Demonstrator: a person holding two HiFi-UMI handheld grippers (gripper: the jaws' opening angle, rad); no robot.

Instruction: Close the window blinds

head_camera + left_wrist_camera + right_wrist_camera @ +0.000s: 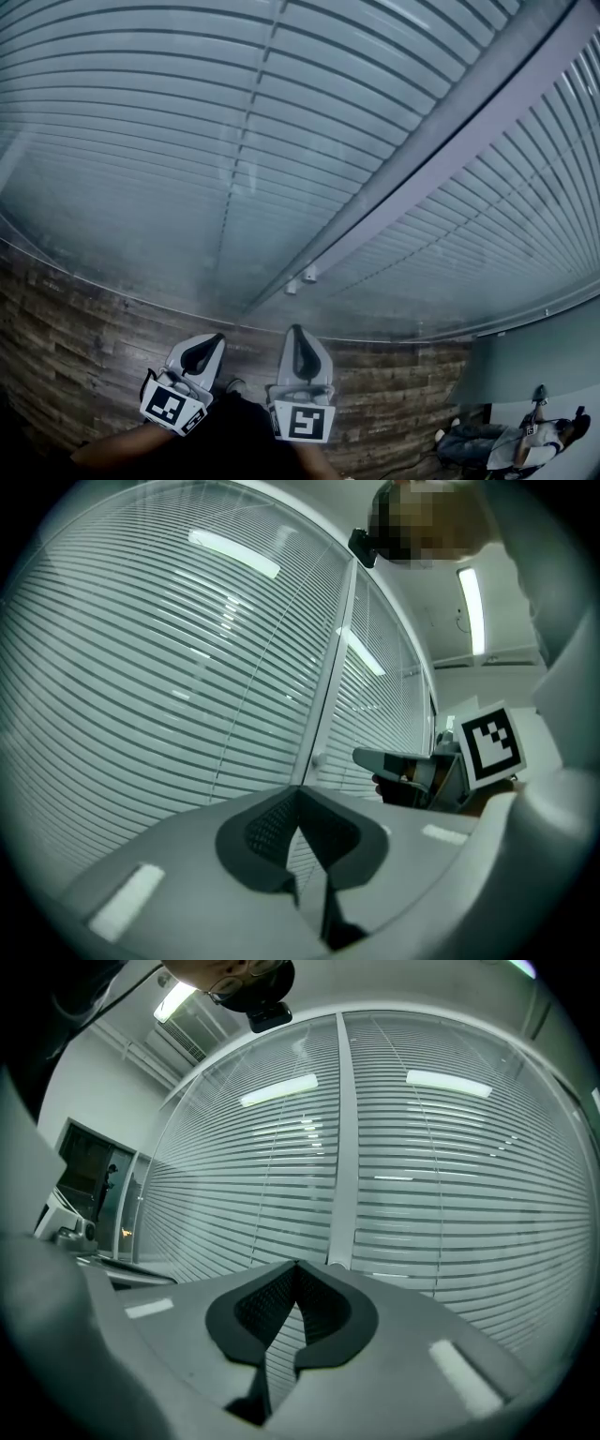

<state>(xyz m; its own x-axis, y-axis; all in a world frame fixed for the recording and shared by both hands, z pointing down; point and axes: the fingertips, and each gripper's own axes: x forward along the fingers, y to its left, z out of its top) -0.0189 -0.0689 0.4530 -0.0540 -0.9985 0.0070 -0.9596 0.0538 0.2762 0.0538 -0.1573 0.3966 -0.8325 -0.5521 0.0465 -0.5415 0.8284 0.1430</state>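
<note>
Head view has the window blinds (141,122) hanging across both glass panes straight ahead, with a pale frame post (450,141) splitting them and the wood floor (84,347) underneath. The left gripper (214,339) and right gripper (296,330) sit low and side by side, pointed at the blinds but not touching them. In each gripper view the fingers (267,832) are pressed together at the tips with nothing caught in them, just slats showing behind.

Smooth, semi-gloss blinds (141,112) w/ matt, rough-grained wood-plank floor (66,328).
</note>
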